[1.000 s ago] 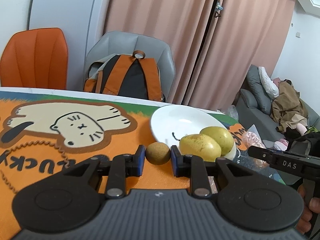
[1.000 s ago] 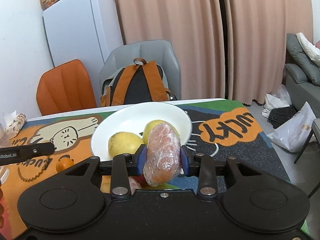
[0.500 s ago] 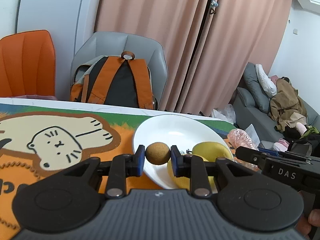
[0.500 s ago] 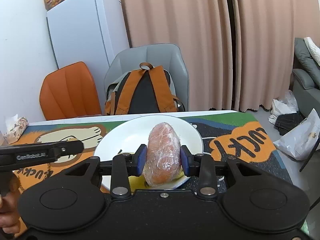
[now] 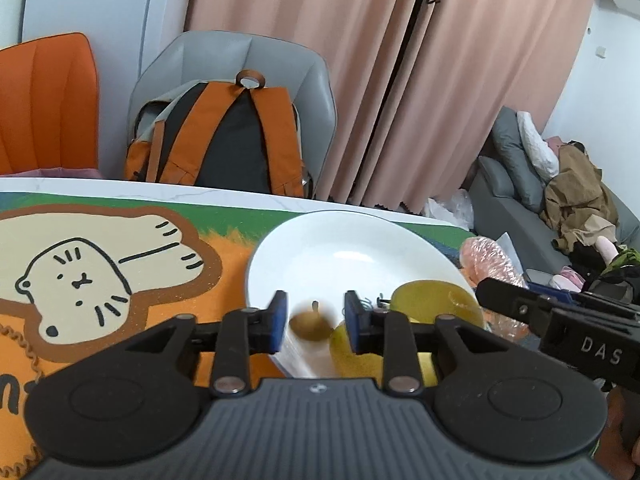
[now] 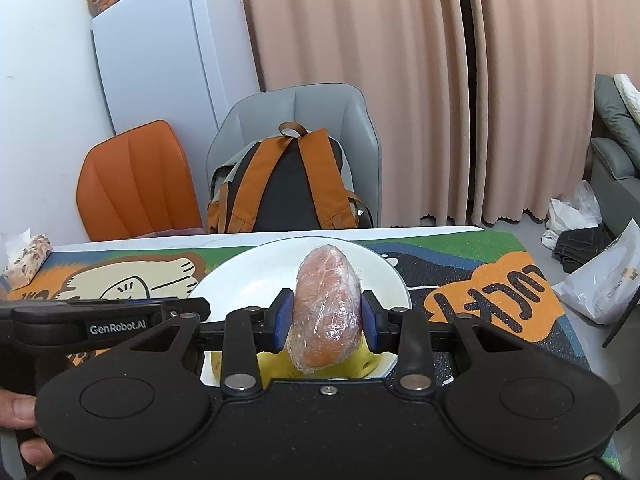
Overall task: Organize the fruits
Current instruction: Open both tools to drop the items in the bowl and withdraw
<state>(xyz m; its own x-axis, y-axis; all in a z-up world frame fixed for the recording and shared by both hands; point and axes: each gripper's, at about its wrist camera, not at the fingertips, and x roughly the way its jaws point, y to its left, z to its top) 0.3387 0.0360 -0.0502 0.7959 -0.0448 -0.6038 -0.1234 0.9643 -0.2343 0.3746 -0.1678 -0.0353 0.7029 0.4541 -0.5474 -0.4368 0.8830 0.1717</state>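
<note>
My left gripper (image 5: 316, 306) hangs over the near rim of the white plate (image 5: 340, 256), and its jaws are opening. A small brown round fruit (image 5: 308, 324), blurred, sits between the blue pads with a gap on each side. Two yellow fruits (image 5: 436, 300) lie in the plate beside it. My right gripper (image 6: 327, 300) is shut on an orange fruit in cling film (image 6: 324, 320), held above the plate (image 6: 256, 284) and over the yellow fruits (image 6: 276, 364). The left gripper's side (image 6: 108, 316) shows at the left of the right wrist view.
The plate rests on a cartoon cat mat (image 5: 100, 272) covering the table. Behind the table stand a grey chair with an orange and black backpack (image 6: 288, 184) and an orange chair (image 6: 136, 184). A tissue pack (image 6: 26, 260) lies far left; a fridge (image 6: 172, 48), a sofa and bags lie beyond.
The left gripper moved right over the plate, and its pads came off the brown fruit, which has dropped lower between them. The right gripper carried the wrapped fruit forward over the plate.
</note>
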